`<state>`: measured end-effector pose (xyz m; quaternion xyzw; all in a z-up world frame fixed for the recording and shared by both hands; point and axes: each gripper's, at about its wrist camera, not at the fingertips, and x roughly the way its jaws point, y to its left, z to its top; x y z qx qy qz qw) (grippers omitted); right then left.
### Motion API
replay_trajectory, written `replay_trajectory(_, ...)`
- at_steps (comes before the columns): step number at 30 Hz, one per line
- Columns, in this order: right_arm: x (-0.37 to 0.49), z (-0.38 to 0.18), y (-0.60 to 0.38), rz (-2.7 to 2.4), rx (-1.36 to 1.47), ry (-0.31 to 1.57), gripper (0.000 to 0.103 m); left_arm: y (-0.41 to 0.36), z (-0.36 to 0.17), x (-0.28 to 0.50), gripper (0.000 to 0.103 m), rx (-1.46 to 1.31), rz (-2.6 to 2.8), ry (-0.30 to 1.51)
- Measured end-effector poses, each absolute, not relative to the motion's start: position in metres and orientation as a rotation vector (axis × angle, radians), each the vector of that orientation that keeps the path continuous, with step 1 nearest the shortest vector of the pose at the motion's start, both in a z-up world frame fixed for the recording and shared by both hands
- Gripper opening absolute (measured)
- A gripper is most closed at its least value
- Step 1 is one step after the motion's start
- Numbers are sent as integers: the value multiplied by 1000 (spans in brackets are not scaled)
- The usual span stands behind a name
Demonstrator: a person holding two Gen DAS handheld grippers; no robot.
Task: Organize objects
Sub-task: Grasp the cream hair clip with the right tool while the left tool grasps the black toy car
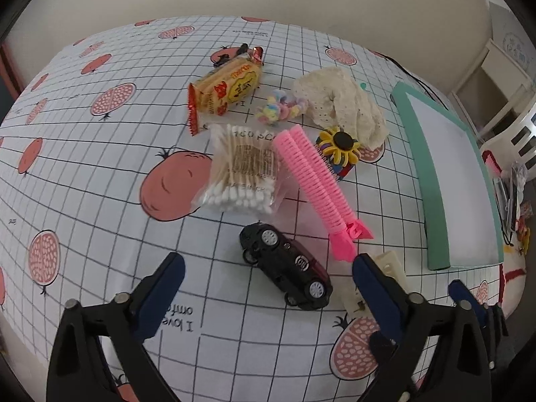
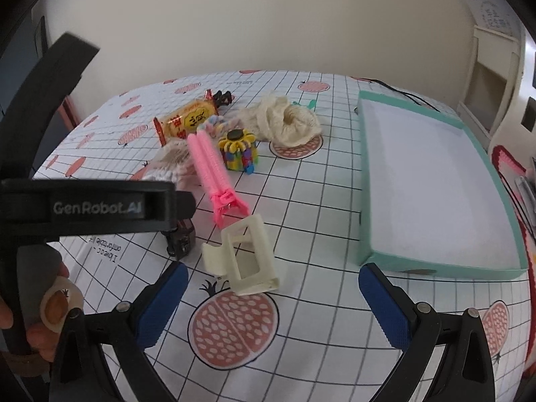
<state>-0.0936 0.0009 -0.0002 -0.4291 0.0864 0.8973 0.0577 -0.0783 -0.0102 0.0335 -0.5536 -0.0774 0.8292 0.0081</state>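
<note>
glossy black toy car (image 1: 287,265), silver wheels

Right gripper (image 2: 271,296), jaws spread wide, empty, above the bench (image 2: 301,221) with its grid-and-fruit cloth. Just ahead lies a cream clip (image 2: 249,261); beyond it a pink roller (image 2: 209,162), its clasp end nearest the clip. A sunflower toy (image 2: 238,149) stands beside the roller; a snack pack (image 2: 187,122) and lace cloth (image 2: 289,122) lie farther back. Right: a teal tray (image 2: 368,181), white inside. Left: the other gripper's black frame (image 2: 100,206), partly hiding a dark car (image 2: 181,241), with a hand (image 2: 43,321) below.
</note>
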Motion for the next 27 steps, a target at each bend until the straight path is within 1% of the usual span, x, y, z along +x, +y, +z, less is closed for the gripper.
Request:
replay_trajectory(6, -103, -9, -1, 2712, -1320, 227, 103, -7, 23, -84, 93, -1776, 2569, -213)
replay_trajectory(14, -114, -19, -2, 2703, -1342, 215, 97, -4, 15, -88, 92, -1808, 2555, -194)
replay_trajectory(15, -114, -19, -2, 2703, -1341, 215, 97, -4, 14, -88, 91, -1810, 2554, -199)
replay_trajectory(16, -115, -20, -2, 2703, -1340, 212, 95, -5, 14, -89, 83, -1811, 2551, -205)
replay_trajectory(17, -116, -20, -2, 2704, -1340, 210, 93, -5, 14, -89, 80, -1812, 2540, -215)
replay_trajectory(21, -118, -21, -5, 2708, -1343, 204, 88, -4, 13, -90, 78, -1813, 2539, -201)
replay_trajectory(23, -119, -21, -6, 2709, -1342, 197, 83, -4, 14, -91, 73, -1809, 2542, -195)
replay_trajectory(27, -119, -20, -7, 2719, -1341, 195, 76, -4, 14, -91, 69, -1808, 2545, -200)
